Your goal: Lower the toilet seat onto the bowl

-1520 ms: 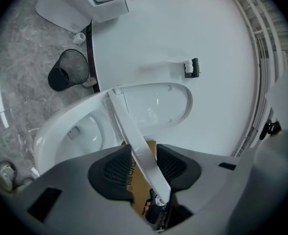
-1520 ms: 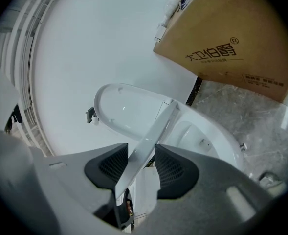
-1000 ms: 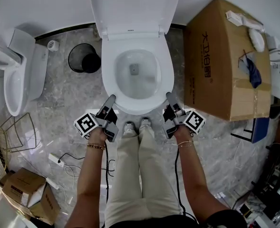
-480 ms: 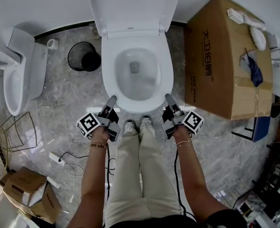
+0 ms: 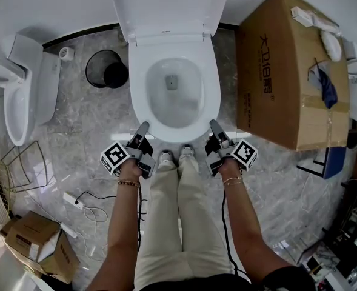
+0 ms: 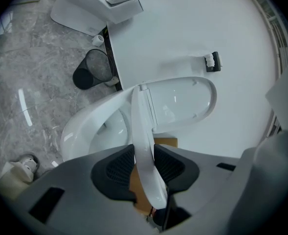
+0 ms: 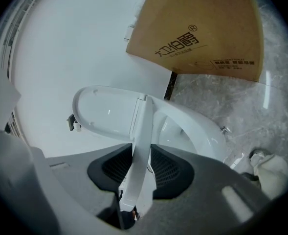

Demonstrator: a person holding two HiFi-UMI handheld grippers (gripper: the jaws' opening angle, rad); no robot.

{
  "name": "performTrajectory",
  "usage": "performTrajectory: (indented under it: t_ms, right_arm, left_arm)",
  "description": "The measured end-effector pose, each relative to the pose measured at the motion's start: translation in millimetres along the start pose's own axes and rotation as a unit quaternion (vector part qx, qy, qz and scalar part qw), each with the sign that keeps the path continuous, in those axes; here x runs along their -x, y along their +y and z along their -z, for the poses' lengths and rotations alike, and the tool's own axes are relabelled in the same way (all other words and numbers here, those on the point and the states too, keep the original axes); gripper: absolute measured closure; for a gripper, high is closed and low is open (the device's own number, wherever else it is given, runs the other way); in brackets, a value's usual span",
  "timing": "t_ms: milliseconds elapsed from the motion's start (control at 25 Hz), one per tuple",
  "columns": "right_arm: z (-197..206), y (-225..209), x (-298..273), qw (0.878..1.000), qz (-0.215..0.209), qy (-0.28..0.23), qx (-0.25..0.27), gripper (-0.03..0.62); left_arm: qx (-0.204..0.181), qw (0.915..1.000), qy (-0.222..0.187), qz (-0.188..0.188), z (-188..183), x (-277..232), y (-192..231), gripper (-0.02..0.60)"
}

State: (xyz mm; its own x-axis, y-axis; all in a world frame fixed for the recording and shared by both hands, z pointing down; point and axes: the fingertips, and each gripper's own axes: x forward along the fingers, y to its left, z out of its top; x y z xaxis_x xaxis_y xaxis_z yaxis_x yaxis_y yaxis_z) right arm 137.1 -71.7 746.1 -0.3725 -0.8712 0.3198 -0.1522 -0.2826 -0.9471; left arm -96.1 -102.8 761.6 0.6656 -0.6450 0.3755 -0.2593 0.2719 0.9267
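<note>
Grey marbled floor (image 5: 75, 120) surrounds the toilet, with a black bin (image 5: 105, 71) on one side and a big cardboard box (image 5: 287, 71) on the other. I have the toilet seat (image 5: 139, 96) by its front rim. The left hand-held gripper (image 5: 143, 128) and the right hand-held gripper (image 5: 213, 126) each clamp it, with ribbed pads (image 6: 118, 168) pressed on both faces. Both sets of jaws have just been closing on it. The lid (image 5: 169, 5) stands up against the wall.

I judge this to be the last stretch of the lowering. Both gripper views show the seat edge-on with a wedge of space between it and the bowl (image 6: 85, 131). Next I'd ease both hands down together, evenly, until the seat rests on the rim. Then I'd let the jaws part and draw back without trapping them underneath.

From overhead I cannot tell how much gap is left. The lower jaws vanish beneath the seat, and the lid's top is cut off by the frame.
</note>
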Motion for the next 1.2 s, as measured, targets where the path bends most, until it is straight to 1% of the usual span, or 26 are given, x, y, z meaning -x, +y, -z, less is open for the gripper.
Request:
performTrajectory:
  t_ms: [120, 200, 240, 440, 520, 680, 800, 840, 960, 1200]
  right_arm:
    - [1, -15, 4, 1.000, 0.026, 0.000, -0.004, 0.474]
    - [2, -14, 2, 1.000, 0.013, 0.003, -0.004, 0.476]
    - [2, -14, 1, 1.000, 0.009, 0.004, -0.004, 0.476]
    - [3, -25, 1, 1.000, 0.020, 0.008, -0.004, 0.477]
    - [4, -27, 0, 1.000, 0.014, 0.009, -0.003, 0.477]
    - [6, -43, 3, 0.999, 0.037, 0.008, -0.018, 0.477]
    - [7, -43, -1, 1.000, 0.021, 0.013, -0.015, 0.477]
    - [8, -46, -1, 0.999, 0.024, 0.014, -0.017, 0.477]
    - [9, -62, 3, 0.998, 0.053, 0.014, -0.024, 0.477]
    - [9, -73, 1, 0.998, 0.054, 0.020, -0.025, 0.477]
  left_arm:
    - [-0.011, 0.9996, 0.006, -0.027, 1, 1, 12, 0.462]
    - [-0.014, 0.9993, 0.008, -0.034, 2, 1, 16, 0.463]
    - [-0.014, 0.9992, 0.008, -0.036, 3, 1, 18, 0.464]
    - [-0.019, 0.9987, 0.010, -0.045, 5, -1, 26, 0.465]
    - [-0.019, 0.9985, 0.010, -0.050, 6, -1, 30, 0.465]
    - [-0.020, 0.9981, 0.010, -0.058, 8, -1, 39, 0.465]
    - [-0.020, 0.9978, 0.009, -0.062, 9, -2, 45, 0.465]
    - [-0.020, 0.9977, 0.009, -0.063, 9, -2, 47, 0.465]
    - [-0.021, 0.9976, 0.010, -0.065, 10, -3, 53, 0.465]
    - [-0.021, 0.9969, 0.010, -0.075, 14, -6, 66, 0.465]
